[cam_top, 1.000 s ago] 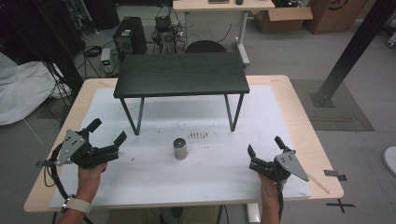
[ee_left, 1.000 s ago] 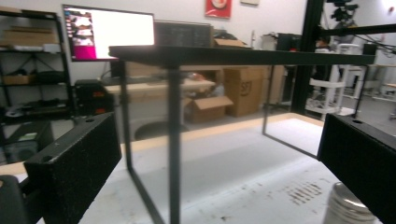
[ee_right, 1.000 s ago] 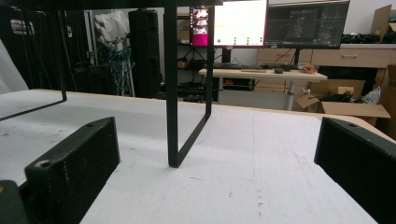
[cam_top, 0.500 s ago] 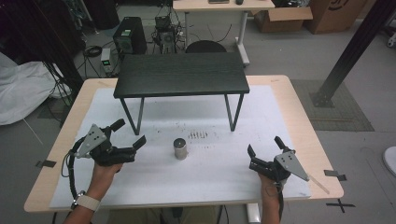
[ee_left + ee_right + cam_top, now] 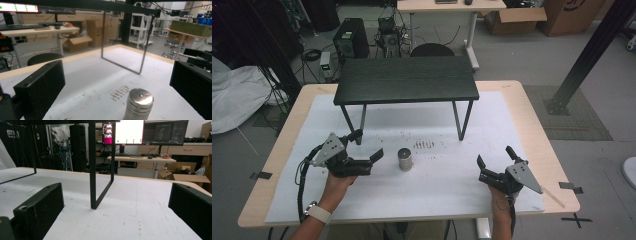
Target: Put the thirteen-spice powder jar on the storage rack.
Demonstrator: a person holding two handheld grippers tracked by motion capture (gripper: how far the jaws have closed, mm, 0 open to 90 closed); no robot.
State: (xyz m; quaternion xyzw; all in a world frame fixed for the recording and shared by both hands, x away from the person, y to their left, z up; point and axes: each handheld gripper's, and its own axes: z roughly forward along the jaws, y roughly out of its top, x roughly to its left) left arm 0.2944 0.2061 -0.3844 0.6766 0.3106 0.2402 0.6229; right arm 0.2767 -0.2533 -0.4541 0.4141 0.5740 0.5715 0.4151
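Nearly lined up: the left claw (image 5: 368, 146) hangs wide open just short of a small metal canister (image 5: 405, 159) on the desk (image 5: 532, 115).

From the left gripper view the canister (image 5: 139, 103) stands upright low between the two black jaws, which are spread far apart and touch nothing. It looks like a stiff, ribbed steel cylinder with a flat polished cap, probably solid for its size and slick on the smooth band, so the safest hold seems to be across its ribbed side wall, below the cap, jaws level. The right claw (image 5: 496, 162) is also spread open and empty, resting well apart near the desk's right edge. Farther back, a low black stand (image 5: 406, 80) straddles the white desk cover (image 5: 492, 125), with faint dark marks (image 5: 426, 144) between it and the canister.
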